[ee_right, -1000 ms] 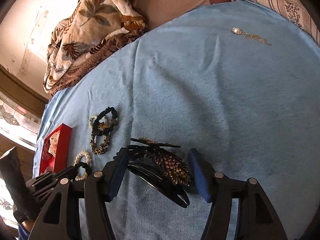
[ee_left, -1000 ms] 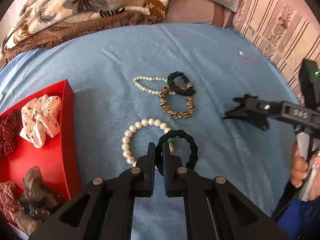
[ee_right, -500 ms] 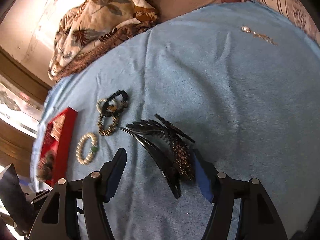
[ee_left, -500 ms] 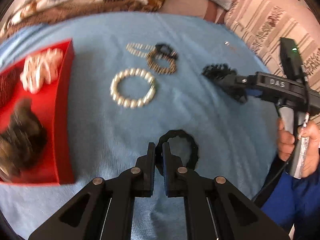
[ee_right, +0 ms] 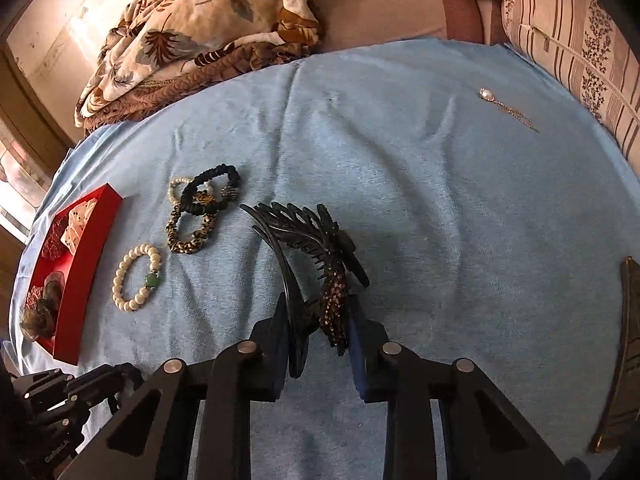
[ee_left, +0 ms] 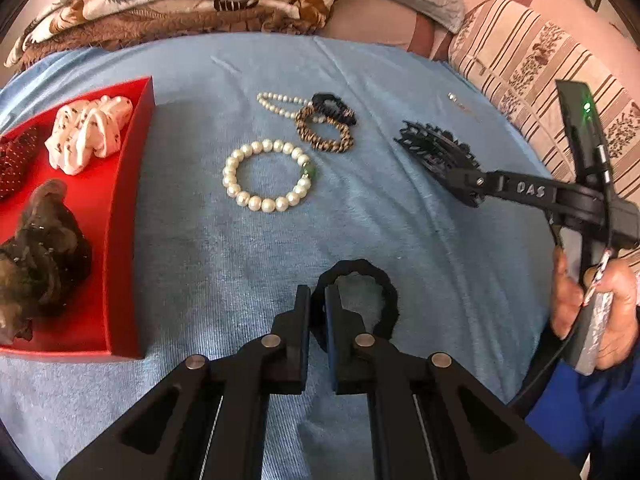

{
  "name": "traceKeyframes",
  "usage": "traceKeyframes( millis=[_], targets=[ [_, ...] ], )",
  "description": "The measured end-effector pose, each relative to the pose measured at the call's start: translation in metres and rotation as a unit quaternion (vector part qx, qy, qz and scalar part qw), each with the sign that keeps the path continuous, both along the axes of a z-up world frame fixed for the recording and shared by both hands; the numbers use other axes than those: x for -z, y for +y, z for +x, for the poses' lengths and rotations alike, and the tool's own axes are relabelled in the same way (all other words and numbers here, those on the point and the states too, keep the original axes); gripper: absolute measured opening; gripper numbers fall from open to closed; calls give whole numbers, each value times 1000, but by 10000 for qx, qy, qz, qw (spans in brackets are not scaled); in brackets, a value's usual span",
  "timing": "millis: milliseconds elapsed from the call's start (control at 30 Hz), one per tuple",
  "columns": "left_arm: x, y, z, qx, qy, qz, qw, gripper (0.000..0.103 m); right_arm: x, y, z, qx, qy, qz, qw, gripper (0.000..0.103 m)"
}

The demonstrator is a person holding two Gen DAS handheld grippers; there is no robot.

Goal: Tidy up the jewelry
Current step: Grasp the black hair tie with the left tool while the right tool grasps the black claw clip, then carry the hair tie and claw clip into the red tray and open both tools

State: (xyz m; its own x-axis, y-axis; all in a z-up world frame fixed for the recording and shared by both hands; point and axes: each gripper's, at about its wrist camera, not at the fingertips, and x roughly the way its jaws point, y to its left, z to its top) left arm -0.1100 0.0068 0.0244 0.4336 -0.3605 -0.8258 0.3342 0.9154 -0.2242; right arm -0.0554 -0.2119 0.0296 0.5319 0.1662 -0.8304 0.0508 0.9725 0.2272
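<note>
The left tongs (ee_left: 317, 312), pinching a black ring-shaped hair tie (ee_left: 366, 292), sit nearer the red tray (ee_left: 128, 216) — it lies off their left — while the right tongs (ee_right: 318, 332) have just been closing on the feathered hair clip (ee_right: 316, 248), whose long axis runs ahead from them.

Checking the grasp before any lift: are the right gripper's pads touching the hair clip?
Touching. The right wrist view shows the right gripper with both pads pressed against the hair clip, no gap.

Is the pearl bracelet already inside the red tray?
No, the pearl bracelet lies on the blue cloth, apart from the red tray.
</note>
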Motion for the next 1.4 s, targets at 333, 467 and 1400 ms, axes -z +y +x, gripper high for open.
traceKeyframes(
  millis=[333,467,1400],
  targets=[
    [-68,28,-38,-287,-784,-269,9961,6,-16,28,-46,82,-493,392,9980,27],
    [-90,49,-52,-638,-1134,-127,9914,6,-18,42,-65,22,-617,503,9968,27],
    [-87,226,49,-2287,-982,107,9685,7,-73,168,-62,-1116,-633,644,9896,28]
  ],
)
